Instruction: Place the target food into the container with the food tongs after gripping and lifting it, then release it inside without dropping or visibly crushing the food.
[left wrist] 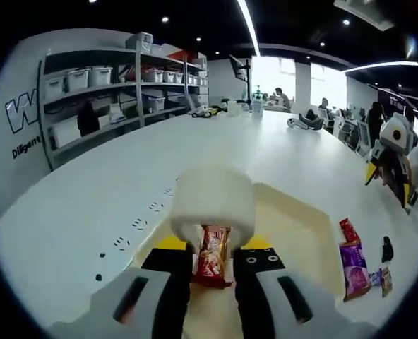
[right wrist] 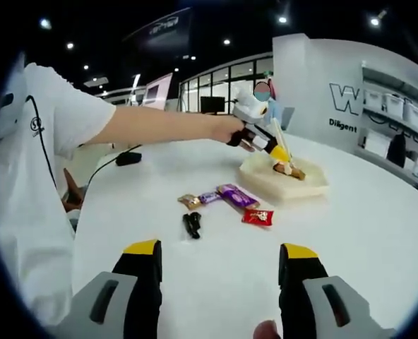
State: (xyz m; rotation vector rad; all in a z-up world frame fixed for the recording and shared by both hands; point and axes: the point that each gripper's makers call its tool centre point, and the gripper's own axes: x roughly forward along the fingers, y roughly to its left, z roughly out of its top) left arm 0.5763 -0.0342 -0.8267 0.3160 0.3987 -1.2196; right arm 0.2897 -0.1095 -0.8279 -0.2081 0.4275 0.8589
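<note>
In the left gripper view, the left gripper point(left wrist: 215, 263) is clamped on a pair of white food tongs point(left wrist: 215, 201), whose broad looped end rises just ahead of the black, yellow-tipped jaws. The tongs in turn pinch a red and orange wrapped snack bar point(left wrist: 212, 256), which hangs upright between the jaws, directly over the shallow cream-coloured container point(left wrist: 304, 233) that lies just beyond and beneath the gripper on the white tabletop point(left wrist: 89, 205). To the right of the gripper, outside the container, lie a red wrapped snack point(left wrist: 348, 230), a purple wrapped snack point(left wrist: 353, 265) and a small black object point(left wrist: 387, 248) (too small to identify).

In the right gripper view, the right gripper point(right wrist: 219, 272) has its jaws wide apart with nothing between them, low over the bare tabletop. Well ahead of it, the person's outstretched arm point(right wrist: 159, 127) in a white sleeve brings the left gripper over the container, where the tongs' tips and the brownish bar sit at the tray's middle; whether the bar touches the container floor cannot be told. Between the right gripper and the container lie the loose snacks: a gold one point(right wrist: 189, 200), the purple one and the red one, with the black object nearest.
</note>
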